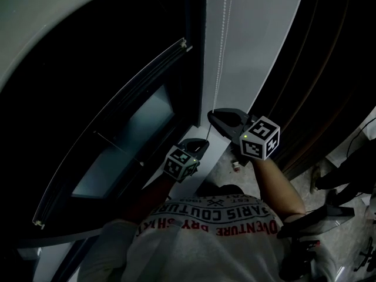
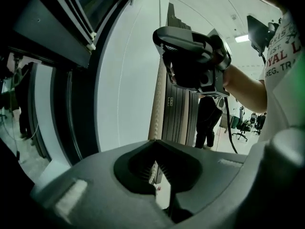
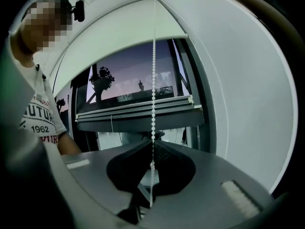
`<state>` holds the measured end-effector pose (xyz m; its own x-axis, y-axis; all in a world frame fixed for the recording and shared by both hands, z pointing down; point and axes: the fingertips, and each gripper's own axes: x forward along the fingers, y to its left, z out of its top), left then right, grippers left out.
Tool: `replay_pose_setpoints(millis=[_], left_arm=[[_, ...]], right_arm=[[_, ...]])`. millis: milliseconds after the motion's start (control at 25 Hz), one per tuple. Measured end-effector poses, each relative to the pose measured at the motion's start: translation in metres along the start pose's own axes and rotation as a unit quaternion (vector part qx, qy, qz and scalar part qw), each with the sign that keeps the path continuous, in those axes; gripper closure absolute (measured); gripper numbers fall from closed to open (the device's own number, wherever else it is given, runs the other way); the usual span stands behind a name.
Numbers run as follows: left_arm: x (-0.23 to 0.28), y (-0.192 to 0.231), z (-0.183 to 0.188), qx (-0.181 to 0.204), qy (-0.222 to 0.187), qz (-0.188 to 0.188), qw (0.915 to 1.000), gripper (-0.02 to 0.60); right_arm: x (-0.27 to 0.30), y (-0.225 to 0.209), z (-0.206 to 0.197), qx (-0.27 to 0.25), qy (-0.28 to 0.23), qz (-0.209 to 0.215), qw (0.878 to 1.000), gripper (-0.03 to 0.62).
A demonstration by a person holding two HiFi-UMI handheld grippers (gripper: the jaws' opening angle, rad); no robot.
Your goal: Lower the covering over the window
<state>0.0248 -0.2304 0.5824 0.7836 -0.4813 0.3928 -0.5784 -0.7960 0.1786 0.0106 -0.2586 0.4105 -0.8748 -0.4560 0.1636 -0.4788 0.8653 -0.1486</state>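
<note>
Head view, bead chain (image 1: 221, 40), white wall (image 1: 264, 40)

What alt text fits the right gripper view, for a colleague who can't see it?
The right tongs are shut on a bead chain that runs straight up in front of a window. A rail crosses the window, with dusk sky and a tree showing above it. A person's shirt is at left, a white wall at right.

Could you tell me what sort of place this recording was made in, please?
Probably an office, beside a large window: a pale roller blind with a white beaded pull chain, and black office chairs under a bright ceiling light panel.
</note>
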Motion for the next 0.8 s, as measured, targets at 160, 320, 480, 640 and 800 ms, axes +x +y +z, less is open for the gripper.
replay_pose_setpoints(millis=[160,320,480,640,800], left_arm=[[0.000,0.008,-0.020,-0.004,0.023,0.007,0.9997,0.574],[0.001,0.005,-0.045,-0.027,0.049,-0.007,0.9984,0.572],[0.000,0.000,-0.064,-0.053,0.062,-0.014,0.9965,0.571],[-0.003,0.000,-0.069,-0.059,0.063,-0.012,0.9962,0.571],[-0.010,0.003,-0.068,-0.035,0.073,-0.008,0.9967,0.552]], right_arm=[[0.004,-0.003,-0.021,0.002,0.019,-0.009,1.000,0.585],[0.010,-0.003,-0.046,0.008,0.043,-0.013,0.999,0.585],[0.017,0.004,-0.066,0.022,0.053,-0.009,0.998,0.585],[0.020,0.007,-0.069,0.031,0.051,-0.004,0.998,0.585],[0.021,0.007,-0.069,0.032,0.051,-0.004,0.998,0.585]])
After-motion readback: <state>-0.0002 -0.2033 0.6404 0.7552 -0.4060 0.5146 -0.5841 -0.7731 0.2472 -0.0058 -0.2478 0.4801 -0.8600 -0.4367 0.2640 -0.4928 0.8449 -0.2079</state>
